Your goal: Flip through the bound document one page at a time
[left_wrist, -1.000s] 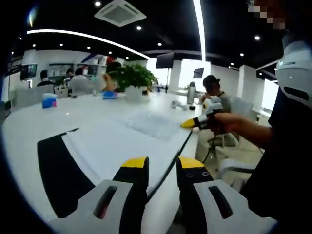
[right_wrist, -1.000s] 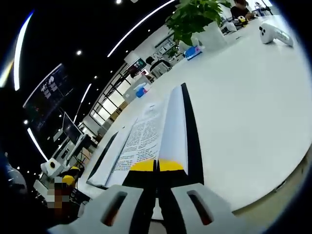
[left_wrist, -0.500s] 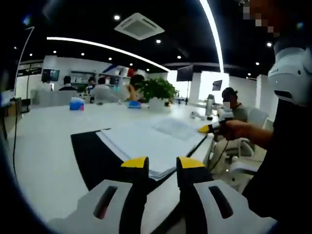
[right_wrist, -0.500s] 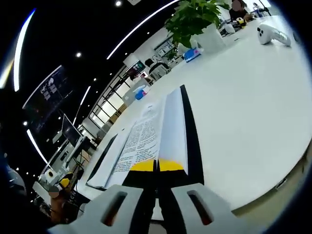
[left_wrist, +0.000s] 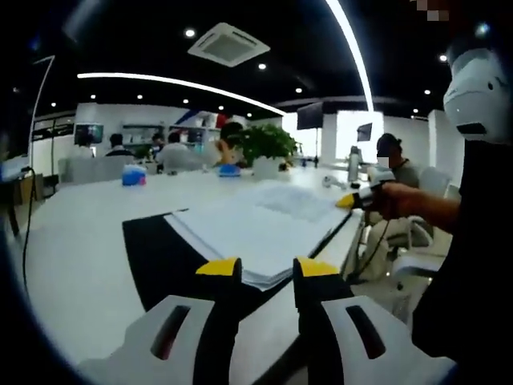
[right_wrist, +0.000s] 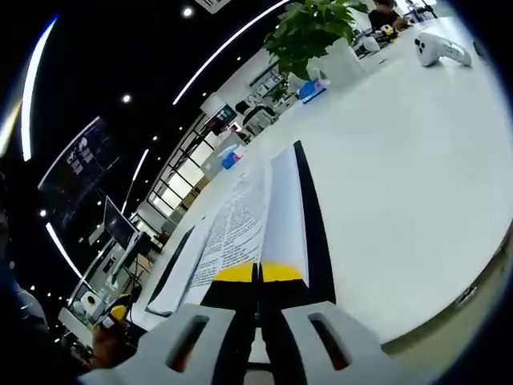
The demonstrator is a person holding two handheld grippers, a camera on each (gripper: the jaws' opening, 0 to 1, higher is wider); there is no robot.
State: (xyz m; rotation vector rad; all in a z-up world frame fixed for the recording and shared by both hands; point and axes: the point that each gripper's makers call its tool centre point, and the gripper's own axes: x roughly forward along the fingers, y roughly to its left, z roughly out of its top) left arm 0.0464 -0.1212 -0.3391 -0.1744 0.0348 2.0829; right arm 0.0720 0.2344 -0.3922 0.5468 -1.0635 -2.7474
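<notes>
Right gripper clenched, seemingly on a page of the bound document; left gripper released before it.

bright ceiling strips, dark ceiling, soft fisheye-warped edges.

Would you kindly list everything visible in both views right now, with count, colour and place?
Bound document: one, white pages, black covers, open on the table.
Table: one, white, long.
Potted plant: one, green in a white pot, far end of the table.
Blue container: one, on the table's far left in the left gripper view.
White controller: one, on the table beyond the plant.
Seated people: several, in the background.
Left gripper: yellow-tipped fingers apart, near the document's corner.
Right gripper: fingers shut on a page edge.
</notes>
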